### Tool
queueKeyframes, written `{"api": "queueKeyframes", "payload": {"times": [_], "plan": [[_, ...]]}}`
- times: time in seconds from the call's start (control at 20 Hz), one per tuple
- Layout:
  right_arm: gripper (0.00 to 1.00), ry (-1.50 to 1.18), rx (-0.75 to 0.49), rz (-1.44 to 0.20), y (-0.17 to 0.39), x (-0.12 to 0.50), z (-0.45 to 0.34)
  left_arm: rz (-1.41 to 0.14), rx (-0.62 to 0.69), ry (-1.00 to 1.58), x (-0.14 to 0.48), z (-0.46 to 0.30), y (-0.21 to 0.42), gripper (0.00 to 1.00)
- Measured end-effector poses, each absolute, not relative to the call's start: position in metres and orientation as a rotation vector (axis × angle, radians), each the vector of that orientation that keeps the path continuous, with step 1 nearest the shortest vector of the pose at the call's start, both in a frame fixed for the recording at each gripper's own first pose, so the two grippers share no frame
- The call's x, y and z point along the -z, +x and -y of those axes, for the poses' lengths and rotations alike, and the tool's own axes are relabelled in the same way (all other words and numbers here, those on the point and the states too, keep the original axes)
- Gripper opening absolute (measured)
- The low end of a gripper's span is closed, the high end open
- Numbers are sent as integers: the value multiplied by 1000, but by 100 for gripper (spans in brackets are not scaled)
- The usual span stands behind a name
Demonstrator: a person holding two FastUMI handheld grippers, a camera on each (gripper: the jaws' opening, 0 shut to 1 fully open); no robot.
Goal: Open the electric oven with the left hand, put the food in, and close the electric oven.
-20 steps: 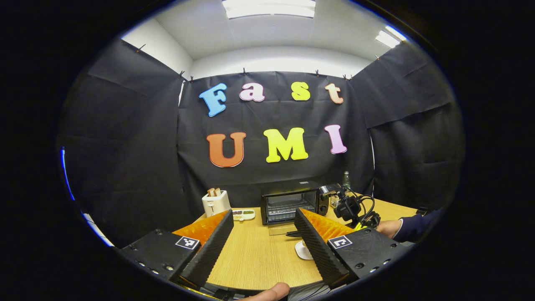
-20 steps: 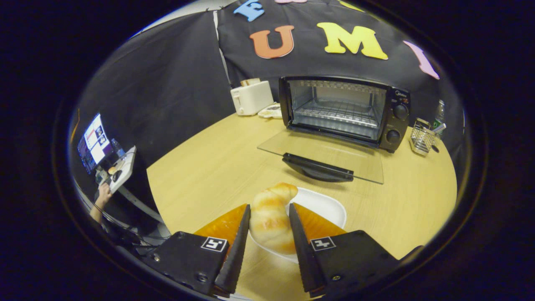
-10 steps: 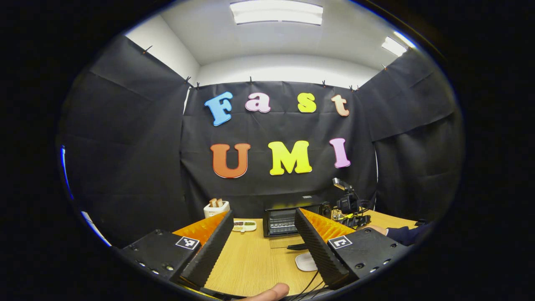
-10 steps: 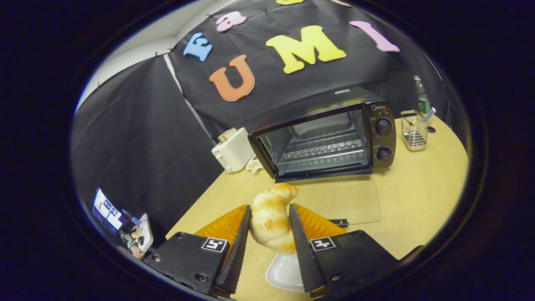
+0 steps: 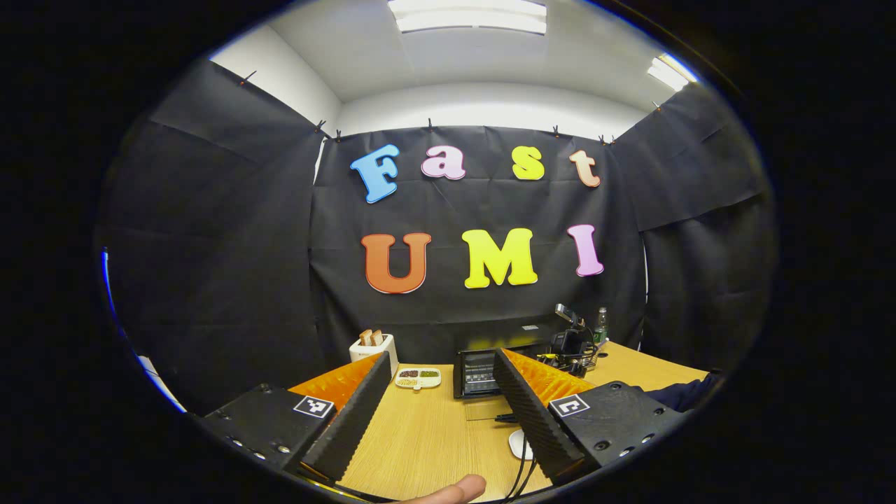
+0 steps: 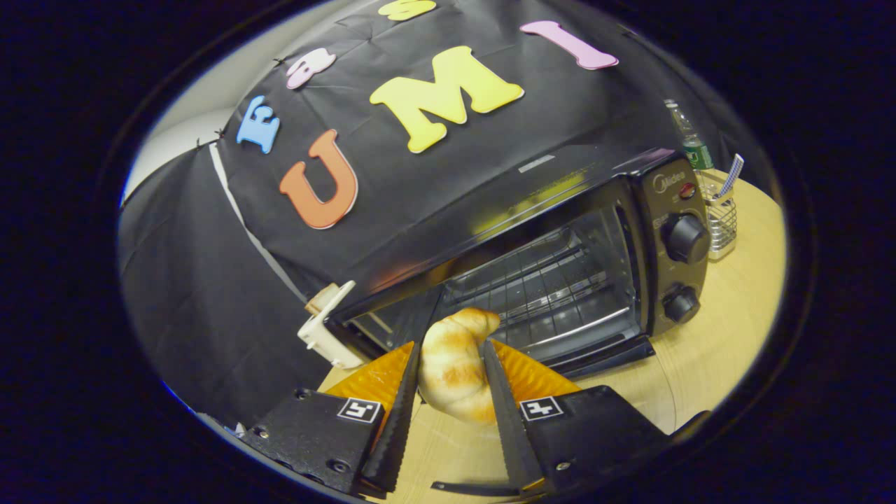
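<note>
Right gripper (image 6: 449,392) pinches the bread roll (image 6: 453,364) between both fingers, holding it just in front of the oven (image 6: 560,280) mouth. Oven door (image 6: 602,353) is down; wire rack (image 6: 539,283) visible inside. Left gripper (image 5: 437,406) has fingers spread wide, holding nothing, above the near part of the wooden table (image 5: 427,441), well back from the oven (image 5: 479,371). Toaster (image 5: 373,348) stands to the oven's left.

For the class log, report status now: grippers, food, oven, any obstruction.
Right gripper shut on croissant, held at open oven mouth. Left gripper open, empty, back over table. Oven door down; wire rack bare, nothing blocking.
</note>
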State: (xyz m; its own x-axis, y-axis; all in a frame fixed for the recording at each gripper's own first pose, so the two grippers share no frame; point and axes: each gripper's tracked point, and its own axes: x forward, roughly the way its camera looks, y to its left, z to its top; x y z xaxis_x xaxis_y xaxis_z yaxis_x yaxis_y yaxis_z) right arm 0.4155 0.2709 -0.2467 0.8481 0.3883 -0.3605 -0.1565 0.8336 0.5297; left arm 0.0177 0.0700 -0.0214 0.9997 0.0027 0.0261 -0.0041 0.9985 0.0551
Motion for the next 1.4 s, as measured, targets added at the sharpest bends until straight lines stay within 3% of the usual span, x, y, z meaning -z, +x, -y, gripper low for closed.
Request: {"api": "queueKeyframes", "payload": {"times": [0.3, 0.4, 0.45, 0.5, 0.75, 1.1, 1.4], "plan": [[56, 412, -184, -380, 485, 258, -267, -40, -55, 64, 50, -84, 33, 96], [60, 363, -160, -346, 503, 257, -264, -56, -64, 64, 53, -89, 36, 96], [48, 350, -164, -332, 510, 255, -266, -61, -70, 64, 54, -92, 38, 96], [48, 316, -159, -318, 516, 256, -267, -63, -71, 63, 55, -93, 38, 96], [90, 223, -146, -346, 510, 267, -262, -88, -76, 58, 66, -95, 43, 96], [96, 203, -203, -307, 431, 235, -237, -100, -58, 52, 71, -86, 41, 96], [99, 197, -264, -212, 341, 171, -200, -100, -27, 29, 74, -65, 45, 96]]}}
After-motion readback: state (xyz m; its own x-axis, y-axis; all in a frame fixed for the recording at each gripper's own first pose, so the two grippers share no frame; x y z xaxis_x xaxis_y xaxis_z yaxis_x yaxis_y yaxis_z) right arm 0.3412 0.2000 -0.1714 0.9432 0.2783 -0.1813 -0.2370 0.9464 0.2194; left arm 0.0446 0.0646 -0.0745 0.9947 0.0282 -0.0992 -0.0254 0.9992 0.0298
